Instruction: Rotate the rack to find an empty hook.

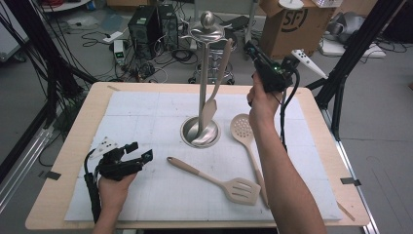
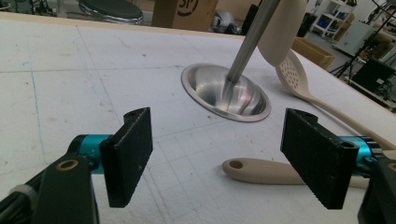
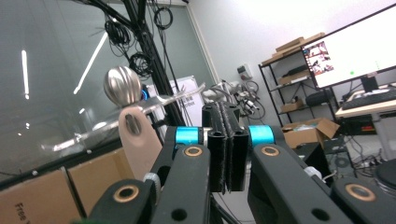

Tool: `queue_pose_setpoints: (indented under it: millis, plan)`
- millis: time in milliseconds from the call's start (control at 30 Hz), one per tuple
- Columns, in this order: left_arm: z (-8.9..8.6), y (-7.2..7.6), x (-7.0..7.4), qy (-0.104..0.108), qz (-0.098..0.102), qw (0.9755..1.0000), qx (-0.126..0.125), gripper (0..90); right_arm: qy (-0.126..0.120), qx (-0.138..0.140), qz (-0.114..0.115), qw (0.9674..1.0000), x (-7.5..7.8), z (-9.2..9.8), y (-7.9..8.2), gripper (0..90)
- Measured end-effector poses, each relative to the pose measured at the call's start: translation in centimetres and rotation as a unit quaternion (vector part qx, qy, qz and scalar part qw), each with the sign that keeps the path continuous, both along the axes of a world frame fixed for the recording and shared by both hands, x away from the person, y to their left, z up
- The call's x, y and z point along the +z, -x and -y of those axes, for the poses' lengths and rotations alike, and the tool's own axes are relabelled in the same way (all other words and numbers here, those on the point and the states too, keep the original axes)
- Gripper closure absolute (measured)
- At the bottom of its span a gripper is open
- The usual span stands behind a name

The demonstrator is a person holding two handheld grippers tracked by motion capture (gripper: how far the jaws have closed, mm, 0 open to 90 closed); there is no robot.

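Beside the hanging spoon (image 1: 221,78), right tongs (image 1: 254,52) closed empty.

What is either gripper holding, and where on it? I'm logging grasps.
Nothing is held. The right gripper has its jaws shut together empty, beside the hanging utensil; the left gripper is open over the mat.

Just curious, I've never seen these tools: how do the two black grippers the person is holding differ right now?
The left gripper rests low on the white table with its jaws wide apart; the right gripper is raised beside the metal stand with its jaws shut and nothing between them. Both are black, hand-held and trail a cable.
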State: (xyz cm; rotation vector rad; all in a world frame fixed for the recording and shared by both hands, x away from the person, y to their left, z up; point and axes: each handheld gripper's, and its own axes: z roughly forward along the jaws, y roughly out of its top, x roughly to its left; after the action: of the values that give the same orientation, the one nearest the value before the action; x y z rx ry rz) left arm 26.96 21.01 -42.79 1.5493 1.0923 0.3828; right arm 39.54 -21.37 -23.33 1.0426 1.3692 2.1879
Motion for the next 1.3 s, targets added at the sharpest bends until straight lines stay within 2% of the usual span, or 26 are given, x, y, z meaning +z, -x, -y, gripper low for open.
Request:
queue_pose_setpoints:
  millis: [100,233,367,467,867,1133,1300]
  plan:
    - [0.0,0.0,0.0,-0.001,-0.001,1.0000,-0.001,25.8,0.005,0.002,0.004,1.0000,0.2,-0.6,-0.4,90.0]
    - [0.0,0.0,0.0,0.002,0.000,1.0000,-0.001,25.8,0.020,0.008,0.002,0.9998,0.6,-1.5,-0.7,90.0]
    - [-0.1,0.0,0.0,0.001,-0.001,1.0000,-0.002,25.9,0.025,0.014,-0.005,0.9996,0.4,-2.2,-1.0,90.0]
    - [-0.1,0.0,0.0,0.001,-0.001,1.0000,-0.003,25.9,0.017,0.018,-0.009,0.9997,0.4,-2.2,-0.7,90.0]
    - [0.1,0.0,0.1,-0.001,0.001,1.0000,-0.003,26.1,0.029,0.057,0.001,0.9979,0.5,-3.5,0.8,90.0]
    - [0.2,0.0,0.1,0.000,0.001,1.0000,-0.004,26.1,0.044,0.064,0.019,0.9968,0.6,-4.9,2.0,90.0]
    - [0.2,0.0,0.2,-0.001,0.002,1.0000,-0.005,26.2,0.037,0.069,0.015,0.9968,0.5,-5.4,2.3,90.0]
